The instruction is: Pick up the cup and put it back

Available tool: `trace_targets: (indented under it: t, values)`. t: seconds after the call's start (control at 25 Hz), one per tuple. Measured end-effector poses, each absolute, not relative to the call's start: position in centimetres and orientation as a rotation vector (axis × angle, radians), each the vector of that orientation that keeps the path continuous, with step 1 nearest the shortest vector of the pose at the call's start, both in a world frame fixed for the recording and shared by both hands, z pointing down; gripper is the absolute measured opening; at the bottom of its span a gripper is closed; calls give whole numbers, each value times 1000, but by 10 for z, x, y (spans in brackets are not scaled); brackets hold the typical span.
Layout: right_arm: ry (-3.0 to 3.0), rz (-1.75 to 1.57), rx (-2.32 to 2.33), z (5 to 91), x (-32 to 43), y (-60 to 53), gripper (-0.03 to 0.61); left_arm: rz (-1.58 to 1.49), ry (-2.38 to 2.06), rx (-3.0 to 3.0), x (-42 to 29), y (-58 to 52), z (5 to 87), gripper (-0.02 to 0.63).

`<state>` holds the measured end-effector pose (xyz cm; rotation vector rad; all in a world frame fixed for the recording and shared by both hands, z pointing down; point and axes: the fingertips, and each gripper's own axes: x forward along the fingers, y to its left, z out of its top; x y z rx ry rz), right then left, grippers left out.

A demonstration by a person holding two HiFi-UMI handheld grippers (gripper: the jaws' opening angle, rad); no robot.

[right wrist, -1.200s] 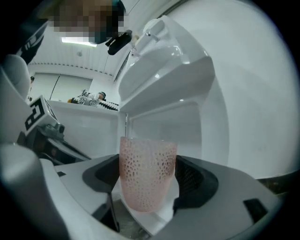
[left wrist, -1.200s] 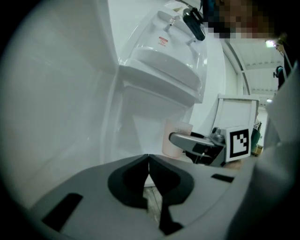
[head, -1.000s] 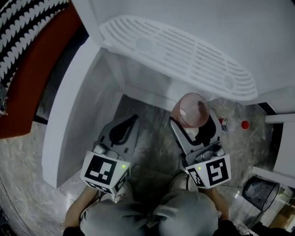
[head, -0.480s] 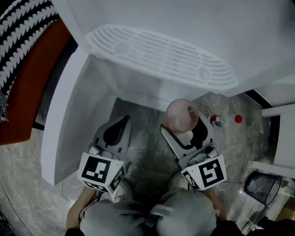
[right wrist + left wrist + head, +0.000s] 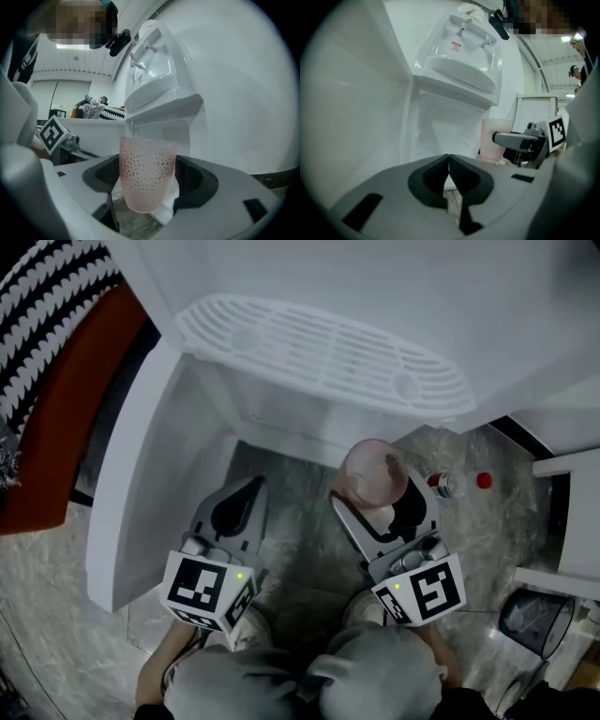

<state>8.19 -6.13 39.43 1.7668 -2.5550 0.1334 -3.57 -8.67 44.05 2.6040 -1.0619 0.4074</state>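
Over the last second the right gripper and the cup have barely shifted against the red-capped bottle on the floor. The load is being held steady rather than carried anywhere. For the task, this suggests the pick-up is done and the return is still pending.

The right gripper is standing partly open, its two dark pads clamping the pink, dimpled cup from either side at about mid-height. The cup is sitting upright in the grip, mouth up, with no visible tilt. Its base appears to be hanging clear of the marble floor, though the contact point itself is not showing.

The left gripper is idling alongside, jaws pressed together with nothing between them, well apart from the cup.

Beyond both tools, the white water dispenser is facing the person. Its slotted drip tray is projecting above and just behind the cup.

The next move probably calls for a slow, level lowering, as a tilted release could tip the cup.
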Motion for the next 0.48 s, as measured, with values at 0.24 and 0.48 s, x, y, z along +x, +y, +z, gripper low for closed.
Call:
trace_targets:
  t: [0.24,0.48]
  values:
    - [-2592,112,1789,377,99,-53,368,411,-1066,2622,-22,-82,440,12]
    - [-2597,207,1775,344,107,-47,368,461,-1024,2635,-13,-82,406,12]
